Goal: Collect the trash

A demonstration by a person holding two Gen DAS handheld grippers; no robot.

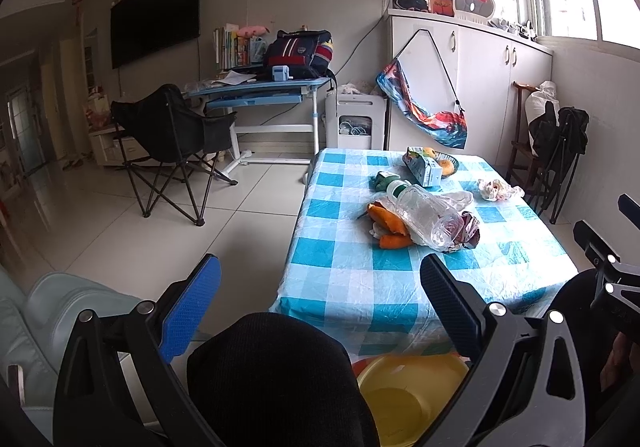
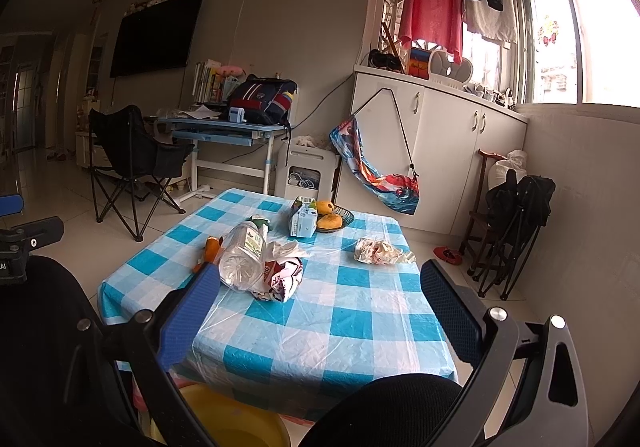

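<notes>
On the bench (image 2: 320, 311) the trash lies in a heap: an empty bottle (image 2: 242, 259) across wrappers (image 2: 282, 279), with a crumpled paper (image 2: 380, 252) apart. We judge a careless grab could roll the bottle off, or take the fruit bowl (image 2: 340, 217) instead. Both our left tool (image 1: 320, 295) and right tool (image 2: 320, 295) are spread wide, holding nothing, short of the trash

No legible text on anything

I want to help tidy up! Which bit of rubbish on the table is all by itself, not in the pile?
The crumpled white paper wad. It lies alone on the checked tablecloth, apart from the heap where the clear plastic bottle rests.
</notes>
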